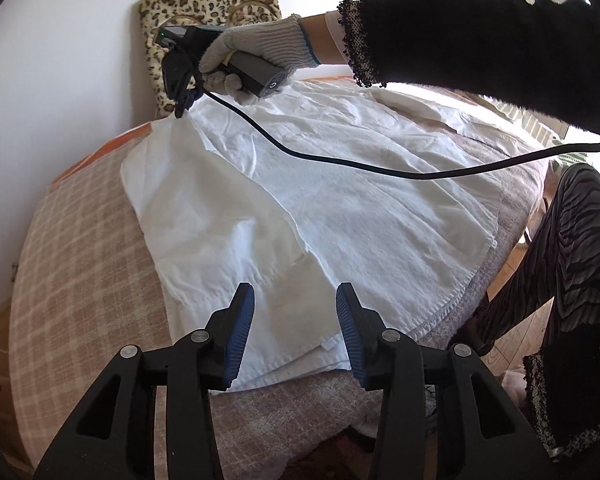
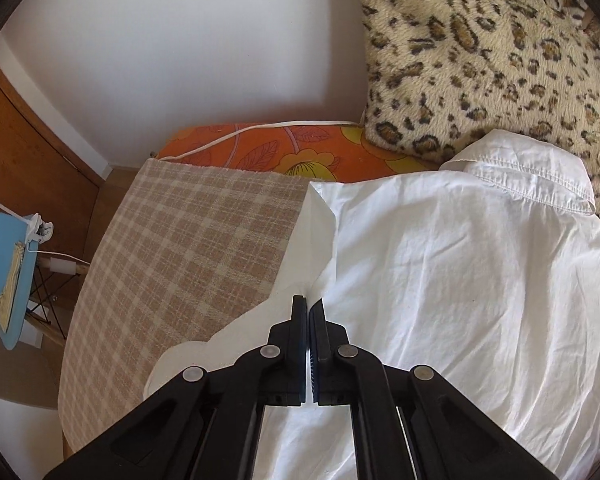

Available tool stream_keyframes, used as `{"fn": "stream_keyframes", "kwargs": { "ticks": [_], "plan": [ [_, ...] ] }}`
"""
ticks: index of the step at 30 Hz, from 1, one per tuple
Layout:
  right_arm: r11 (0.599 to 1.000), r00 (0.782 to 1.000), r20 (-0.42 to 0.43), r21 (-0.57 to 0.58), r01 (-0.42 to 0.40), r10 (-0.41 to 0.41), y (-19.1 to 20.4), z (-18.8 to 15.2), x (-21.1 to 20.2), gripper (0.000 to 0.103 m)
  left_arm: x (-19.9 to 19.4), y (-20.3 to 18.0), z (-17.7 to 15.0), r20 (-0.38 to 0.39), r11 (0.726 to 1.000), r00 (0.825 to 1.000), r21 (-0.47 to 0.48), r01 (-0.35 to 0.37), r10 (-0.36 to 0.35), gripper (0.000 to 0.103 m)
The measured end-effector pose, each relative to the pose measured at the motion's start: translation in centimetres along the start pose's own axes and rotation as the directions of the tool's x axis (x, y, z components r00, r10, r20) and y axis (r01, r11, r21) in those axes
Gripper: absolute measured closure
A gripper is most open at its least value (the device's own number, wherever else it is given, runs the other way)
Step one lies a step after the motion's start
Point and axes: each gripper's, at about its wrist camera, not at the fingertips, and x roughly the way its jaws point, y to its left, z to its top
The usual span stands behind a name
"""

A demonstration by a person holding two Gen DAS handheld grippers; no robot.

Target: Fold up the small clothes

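1. White cotton shirt (image 1: 300,200) lies spread and creased over a beige checked blanket (image 1: 80,260) on a bed, its collar (image 2: 532,176) at the end by a leopard-print cushion (image 2: 480,60).
2. Left claw (image 1: 296,332) hangs over the shirt's near hem with its blue-padded fingers (image 1: 242,332) spread; nothing sits between them and they touch no cloth.
3. Right claw (image 2: 308,312) is pressed together on the shirt's folded side edge near the shoulder, pinching the fabric at its tips; from the left wrist view the same claw (image 1: 180,110) meets a raised peak of cloth at the far corner.
4. A gloved hand (image 1: 256,52) in a black fuzzy sleeve (image 1: 480,48) grips the right claw's handle, and a black cable (image 1: 340,160) trails from it across the shirt.
5. An orange floral sheet (image 2: 300,152) shows beyond the blanket's edge, against a white wall (image 2: 180,40).
6. A light blue stool (image 2: 4,260) stands on the floor beside the bed.
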Motion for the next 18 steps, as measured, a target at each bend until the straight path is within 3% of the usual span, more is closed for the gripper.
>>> {"fn": "stream_keyframes", "kwargs": {
  "ticks": [3,4,5,6,9,12,15,16,18],
  "plan": [
    [0.993,0.995,-0.021,-0.076,0.093,-0.094,-0.1,-1.3,0.8,0.097,-0.8,0.8,-0.8,0.006,0.998,1.0,-0.055,-0.008,0.008,0.055],
    [0.991,0.993,-0.027,-0.081,0.109,-0.111,-0.4,-1.7,0.8,0.091,-0.9,1.3,-1.0,0.003,0.997,1.0,-0.076,-0.028,0.029,0.055],
    [0.99,0.993,-0.028,-0.08,0.113,-0.115,-0.6,-1.9,0.6,0.076,-0.9,2.1,-1.2,-0.001,0.993,0.999,-0.115,-0.035,0.035,0.055],
    [0.991,0.994,-0.021,-0.077,0.11,-0.111,-0.7,-2.2,0.3,0.071,-1.0,3.1,-1.5,-0.005,0.985,1.0,-0.172,-0.03,0.03,0.055],
    [0.989,0.994,-0.002,-0.091,0.113,-0.113,-0.7,-3.1,-0.8,0.07,-0.7,5.5,-2.3,-0.015,0.947,1.0,-0.32,-0.001,-0.004,0.055],
    [0.986,0.992,0.039,-0.107,0.127,-0.123,-0.1,-4.0,-2.1,0.068,0.4,6.7,-2.6,-0.026,0.914,0.998,-0.404,0.036,-0.051,0.055],
    [0.989,0.997,0.057,-0.137,0.054,-0.046,1.5,-4.9,-3.3,0.067,2.0,7.5,-2.7,-0.041,0.883,0.993,-0.464,0.076,-0.107,0.056],
    [0.986,0.998,0.049,-0.161,0.036,-0.028,2.5,-5.2,-3.3,0.067,2.6,7.7,-2.8,-0.048,0.875,0.991,-0.476,0.088,-0.125,0.059],
    [0.973,0.999,0.035,-0.227,0.04,-0.033,4.6,-5.9,-3.1,0.067,3.4,7.9,-2.8,-0.061,0.865,0.987,-0.493,0.098,-0.146,0.081]
  ]
}}
